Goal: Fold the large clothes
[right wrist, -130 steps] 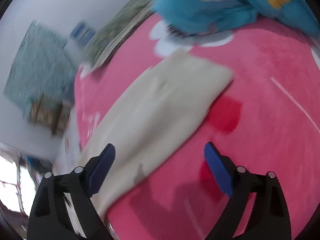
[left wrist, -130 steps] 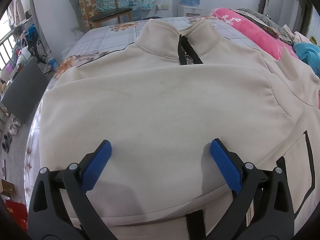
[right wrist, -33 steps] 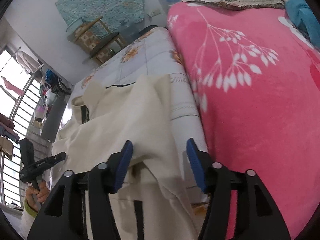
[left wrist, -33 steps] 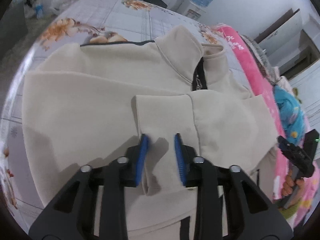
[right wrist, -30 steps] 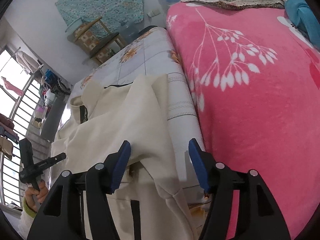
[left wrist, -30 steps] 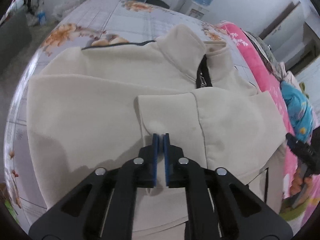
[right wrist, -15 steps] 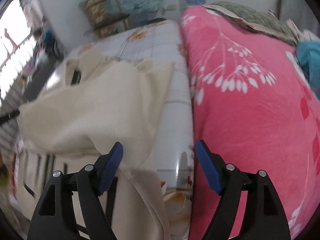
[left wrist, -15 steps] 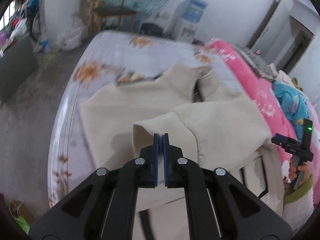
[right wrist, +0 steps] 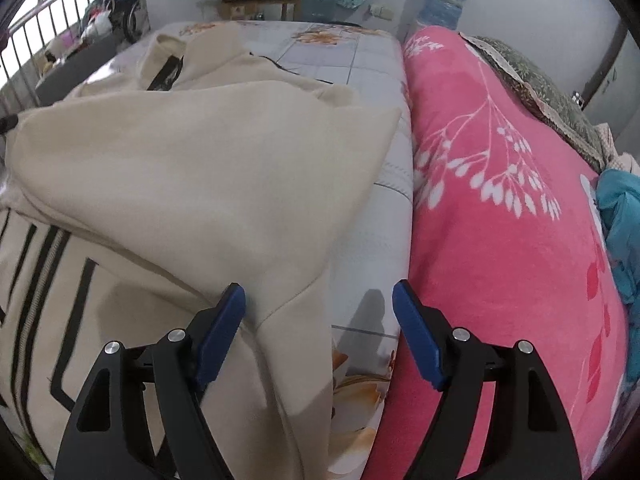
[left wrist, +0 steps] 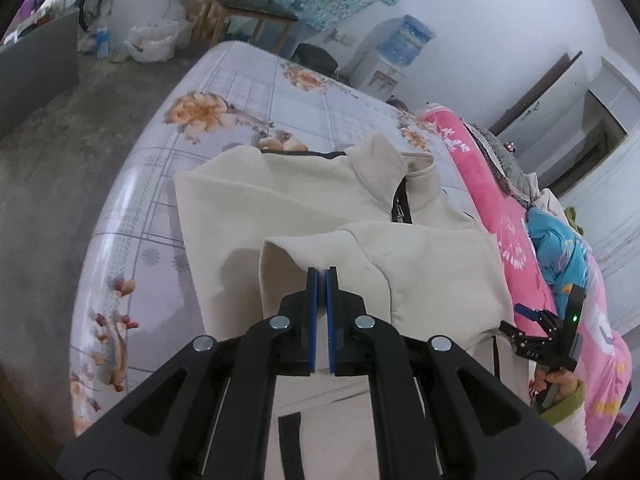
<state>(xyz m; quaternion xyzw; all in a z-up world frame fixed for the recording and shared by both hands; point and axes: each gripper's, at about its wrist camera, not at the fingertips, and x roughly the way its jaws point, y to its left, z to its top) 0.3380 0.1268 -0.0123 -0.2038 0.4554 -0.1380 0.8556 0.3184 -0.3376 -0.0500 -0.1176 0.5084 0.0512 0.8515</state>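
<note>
A cream zip-neck sweatshirt point(left wrist: 304, 200) with black trim lies on the floral bed sheet point(left wrist: 240, 92). Its sleeve point(left wrist: 420, 264) is folded across the chest. My left gripper point(left wrist: 321, 276) is shut on the sleeve's cuff and holds it lifted above the body. In the right wrist view the sweatshirt point(right wrist: 192, 168) fills the left half. My right gripper point(right wrist: 318, 308) is open and empty, low over the garment's right edge next to the bare sheet. It also shows in the left wrist view point(left wrist: 548, 340) at the far right.
A pink blanket point(right wrist: 500, 220) with white leaf print lies along the bed's right side, with a blue cloth point(right wrist: 620, 216) on it. A wooden chair point(left wrist: 256, 4) and a water dispenser point(left wrist: 404, 48) stand beyond the bed. The floor point(left wrist: 48, 168) is at the left.
My left gripper closed on the sleeve cuff and lifted it up and back from the garment. My right gripper opened wider and dropped lower by the garment's right edge.
</note>
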